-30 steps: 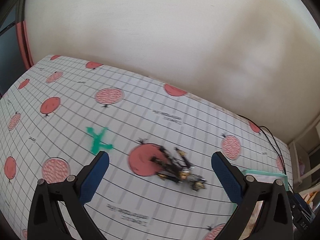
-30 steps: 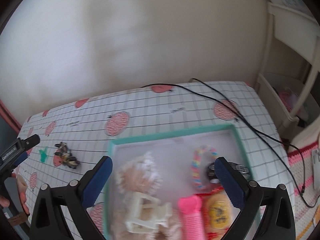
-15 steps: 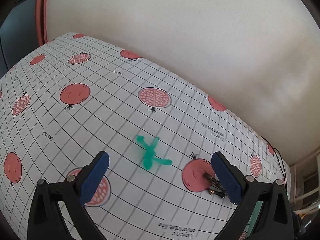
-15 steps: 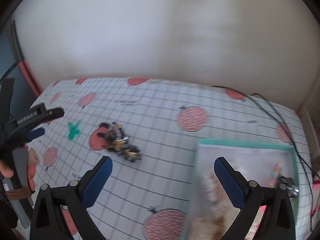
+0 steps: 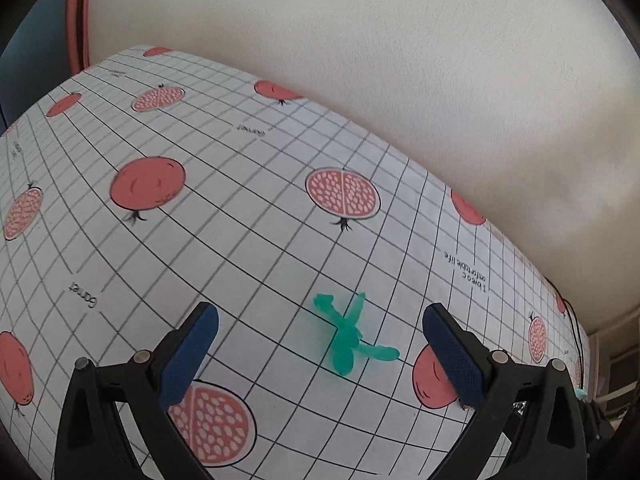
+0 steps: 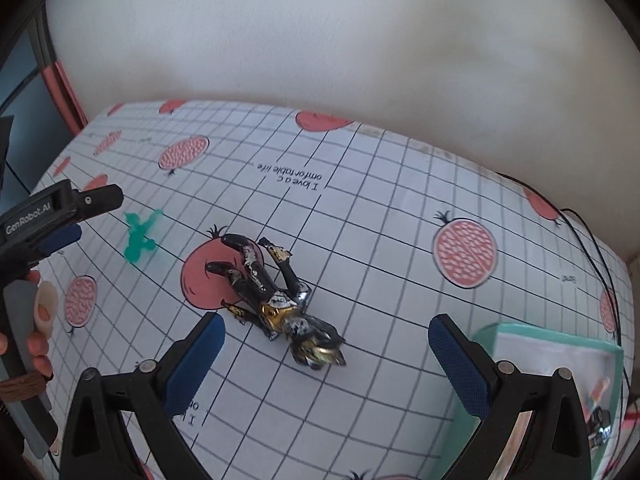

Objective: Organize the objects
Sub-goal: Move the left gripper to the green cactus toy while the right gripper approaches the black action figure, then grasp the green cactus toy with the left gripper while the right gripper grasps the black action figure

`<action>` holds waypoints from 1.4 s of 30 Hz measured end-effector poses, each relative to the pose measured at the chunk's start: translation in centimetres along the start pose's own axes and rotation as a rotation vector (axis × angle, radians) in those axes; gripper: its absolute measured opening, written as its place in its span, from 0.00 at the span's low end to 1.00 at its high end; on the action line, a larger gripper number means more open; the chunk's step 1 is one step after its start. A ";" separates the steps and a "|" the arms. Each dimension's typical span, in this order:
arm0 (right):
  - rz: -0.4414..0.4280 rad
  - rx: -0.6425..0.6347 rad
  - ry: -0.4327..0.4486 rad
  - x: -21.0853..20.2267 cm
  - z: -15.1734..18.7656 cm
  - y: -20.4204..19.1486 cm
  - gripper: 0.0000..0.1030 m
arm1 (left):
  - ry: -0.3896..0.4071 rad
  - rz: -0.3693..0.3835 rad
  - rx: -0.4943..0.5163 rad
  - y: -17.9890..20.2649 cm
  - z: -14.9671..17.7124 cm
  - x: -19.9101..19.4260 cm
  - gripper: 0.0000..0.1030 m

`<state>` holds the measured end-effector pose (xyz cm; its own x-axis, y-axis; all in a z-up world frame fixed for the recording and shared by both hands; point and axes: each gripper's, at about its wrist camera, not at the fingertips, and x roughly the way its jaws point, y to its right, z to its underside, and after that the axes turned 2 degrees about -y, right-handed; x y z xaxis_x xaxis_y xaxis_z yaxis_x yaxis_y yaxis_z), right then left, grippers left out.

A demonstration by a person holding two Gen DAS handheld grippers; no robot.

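Shifted since the earlier frame: green toy (image 5: 348,336) now sits between the left gripper's (image 5: 320,354) wide-open, empty blue pads, up from 2 o'clock. Black-and-gold figure (image 6: 276,300) lies on the tablecloth (image 6: 380,216), just ahead of the right gripper (image 6: 324,360), jaws wide apart, holding nothing. Teal tray (image 6: 552,336) at 4 o'clock; hand (image 6: 40,320) at 9 o'clock.

A home room: pomegranate-print tablecloth (image 5: 248,208), toys, plain wall (image 6: 320,40) behind.
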<state>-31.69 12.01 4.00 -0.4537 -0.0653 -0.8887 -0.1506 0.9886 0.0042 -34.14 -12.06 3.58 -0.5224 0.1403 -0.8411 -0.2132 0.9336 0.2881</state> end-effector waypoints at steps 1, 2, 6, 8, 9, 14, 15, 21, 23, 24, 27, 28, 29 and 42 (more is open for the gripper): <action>0.003 -0.005 -0.009 0.5 -0.1 -0.2 1.00 | -0.004 -0.005 0.007 0.2 0.1 0.3 0.99; 0.009 -0.009 -0.018 0.9 -0.2 -0.3 1.00 | -0.006 -0.015 0.014 0.3 0.1 0.5 0.99; -0.008 -0.021 -0.035 1.9 -0.4 -1.0 1.00 | -0.003 -0.039 0.048 1.1 0.3 0.8 0.96; 0.003 -0.035 -0.040 2.3 -0.4 -1.4 1.00 | -0.006 -0.048 0.056 1.4 0.4 1.0 0.95; 0.004 -0.040 -0.042 2.5 -0.5 -1.6 1.00 | -0.007 -0.052 0.062 1.5 0.5 1.2 0.95; 0.012 -0.048 -0.054 3.3 -0.4 -2.2 1.00 | -0.017 -0.091 0.095 2.2 0.8 1.7 0.70; 0.011 -0.050 -0.057 3.4 -0.4 -2.3 1.00 | -0.019 -0.095 0.098 2.2 1.0 1.8 0.70; 0.015 -0.055 -0.061 3.7 -0.4 -2.8 0.92 | -0.039 -0.110 0.118 2.5 1.4 2.4 0.50; 0.010 -0.055 -0.062 3.7 -0.4 -2.8 0.85 | -0.039 -0.114 0.128 2.6 1.5 2.3 0.43; 0.014 -0.054 -0.065 3.7 -0.5 -2.8 0.81 | -0.040 -0.114 0.126 2.6 1.5 2.3 0.39; 0.009 -0.050 -0.078 3.7 -0.5 -2.9 0.70 | -0.043 -0.104 0.122 2.6 1.6 2.2 0.29; 0.011 -0.052 -0.083 3.7 -0.4 -2.9 0.66 | -0.045 -0.097 0.125 2.6 1.6 2.2 0.25; 0.011 -0.051 -0.082 3.6 -0.4 -2.9 0.60 | -0.049 -0.087 0.127 2.7 1.7 2.2 0.23; -0.027 -0.006 -0.105 2.5 -0.2 -1.8 0.34 | -0.050 -0.054 0.112 2.5 1.8 1.9 0.17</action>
<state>-32.74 10.06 1.83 -0.3546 -0.0772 -0.9318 -0.1666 0.9859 -0.0183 -34.24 -8.83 1.87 -0.4704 0.1020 -0.8765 -0.1447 0.9709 0.1907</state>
